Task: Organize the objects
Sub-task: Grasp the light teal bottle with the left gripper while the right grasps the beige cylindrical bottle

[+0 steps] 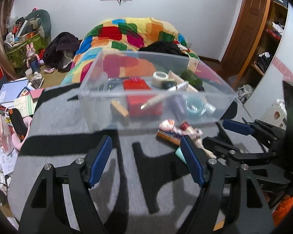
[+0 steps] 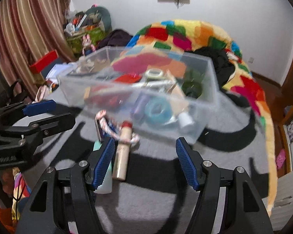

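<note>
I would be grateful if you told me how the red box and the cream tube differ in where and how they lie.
The red box sits inside the clear bin, while the cream tube lies outside it on the grey cloth, in front of the bin's near wall. The red box is blocky and bright red; the cream tube is long, round and pale, with a red end. Neither is held: both grippers are open and empty.
</note>
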The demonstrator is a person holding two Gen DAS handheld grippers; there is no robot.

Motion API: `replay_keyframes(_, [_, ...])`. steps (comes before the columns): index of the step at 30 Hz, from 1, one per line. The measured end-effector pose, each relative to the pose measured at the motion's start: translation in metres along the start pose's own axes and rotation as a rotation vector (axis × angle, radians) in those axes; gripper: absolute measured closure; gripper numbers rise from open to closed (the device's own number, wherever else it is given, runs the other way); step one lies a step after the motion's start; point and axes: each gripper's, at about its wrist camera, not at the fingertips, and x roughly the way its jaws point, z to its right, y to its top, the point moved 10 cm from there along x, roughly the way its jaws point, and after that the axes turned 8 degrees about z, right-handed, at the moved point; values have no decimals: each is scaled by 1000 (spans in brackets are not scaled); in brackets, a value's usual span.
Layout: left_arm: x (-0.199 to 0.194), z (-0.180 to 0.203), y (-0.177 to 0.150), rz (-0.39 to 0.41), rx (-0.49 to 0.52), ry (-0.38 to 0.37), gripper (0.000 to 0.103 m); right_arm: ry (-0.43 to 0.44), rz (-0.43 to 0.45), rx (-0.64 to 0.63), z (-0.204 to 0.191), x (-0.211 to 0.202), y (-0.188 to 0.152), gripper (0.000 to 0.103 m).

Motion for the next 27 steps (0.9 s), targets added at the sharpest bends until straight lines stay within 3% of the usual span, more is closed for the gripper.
replay_keyframes(3, [0, -2, -13, -24, -14, -8, 31, 13, -17, -2, -4, 7, -6, 43])
replay_keyframes(9, [7, 1, -34, -74, -36, -31, 31, 15, -38, -8, -3, 10, -15, 80])
replay_keyframes(12, [9, 9, -38, -86, -29, -41, 31, 35, -33, -8, -3, 5, -19, 89])
replay_keyframes(18, [12, 31, -39, -110, -11, -87, 29, 34, -14, -26, 2, -15, -32, 89])
replay_keyframes(22, [16, 48, -38, -131, -33, -159, 28, 22, -8, -25, 10, -28, -40, 89])
replay_keyframes(27, [25, 65, -34, -145, -22, -174, 28, 3, -3, -44, 16, -40, -49, 89])
